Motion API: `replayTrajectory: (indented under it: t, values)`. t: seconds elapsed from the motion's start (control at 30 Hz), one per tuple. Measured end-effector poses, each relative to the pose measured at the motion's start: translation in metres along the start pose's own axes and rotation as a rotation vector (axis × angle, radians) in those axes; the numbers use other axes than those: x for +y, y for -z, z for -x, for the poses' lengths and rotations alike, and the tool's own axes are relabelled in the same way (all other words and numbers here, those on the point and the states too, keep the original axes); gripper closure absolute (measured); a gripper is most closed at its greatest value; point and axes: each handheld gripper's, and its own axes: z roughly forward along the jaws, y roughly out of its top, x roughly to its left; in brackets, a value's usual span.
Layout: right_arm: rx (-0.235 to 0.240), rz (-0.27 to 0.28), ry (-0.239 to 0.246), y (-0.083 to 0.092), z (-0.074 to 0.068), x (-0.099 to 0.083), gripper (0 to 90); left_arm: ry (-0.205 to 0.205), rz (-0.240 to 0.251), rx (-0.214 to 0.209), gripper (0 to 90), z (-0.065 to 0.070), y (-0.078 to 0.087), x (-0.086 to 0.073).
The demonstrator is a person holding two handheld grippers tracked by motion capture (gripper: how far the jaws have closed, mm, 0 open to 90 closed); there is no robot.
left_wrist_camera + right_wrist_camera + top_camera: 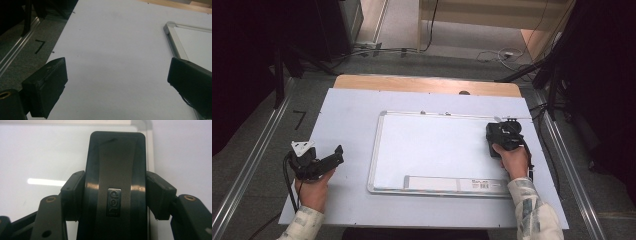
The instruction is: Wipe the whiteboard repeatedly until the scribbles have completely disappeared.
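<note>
Black plastic with a grey band and a small "deli" badge: that is the whiteboard eraser (115,182) clamped between the jaws of my right gripper (505,136), one pad pressed to each long side. Its long axis runs straight out ahead of the jaws, pointing toward the far edge of the whiteboard (412,145). I hold it over the board's far right corner, just inside the metal frame; whether its underside touches the board I cannot tell.

What the next move turns on, as I judge it, is that the whole writing surface lies to the left of the eraser and back toward me, so any wiping stroke would go that way. My right hand (513,161) is plainly the one on the job. The board looks clean already; I can make out no marks on it.

My left gripper (318,162) is well apart from the board, near the left edge of the tabletop (347,105), its jaws spread wide with nothing between them. In the left gripper view the board's far left corner sits just beyond the one jaw.

The board lies flat, with a labelled strip (457,184) along its near edge. Grey floor, metal rails and trailing cables surround the table.
</note>
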Motion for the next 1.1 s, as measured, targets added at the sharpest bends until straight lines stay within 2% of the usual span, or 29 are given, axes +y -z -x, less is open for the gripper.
replayTrajectory:
  t: [0.17, 0.3, 0.43, 0.5, 0.57, 0.67, 1.1]
  values:
    - [-0.016, 0.020, -0.003, -0.009, -0.008, 0.011, 36.0, -0.003, -0.001, -0.002, 3.3, 0.002, -0.002, 0.000]
    - [-0.006, 0.026, 0.037, -0.010, -0.020, 0.010, 36.2, -0.009, -0.007, -0.003, 3.3, 0.004, -0.004, 0.000]
    - [0.013, 0.030, 0.096, -0.008, -0.040, 0.004, 36.5, -0.014, -0.005, -0.007, 3.3, 0.007, -0.004, 0.000]
    - [0.001, 0.044, 0.108, -0.007, -0.045, 0.002, 36.8, -0.014, -0.002, -0.010, 3.3, 0.007, -0.005, 0.001]
    - [0.007, 0.041, 0.081, -0.006, -0.045, 0.000, 36.4, -0.016, -0.002, -0.011, 3.3, 0.007, -0.005, 0.001]
    - [-0.024, 0.043, 0.100, -0.007, -0.049, -0.005, 34.3, -0.016, -0.004, -0.012, 3.3, 0.006, -0.005, 0.001]
    - [0.001, 0.059, 0.081, -0.004, -0.046, -0.010, 36.9, -0.015, -0.002, -0.013, 3.3, 0.007, -0.005, 0.002]
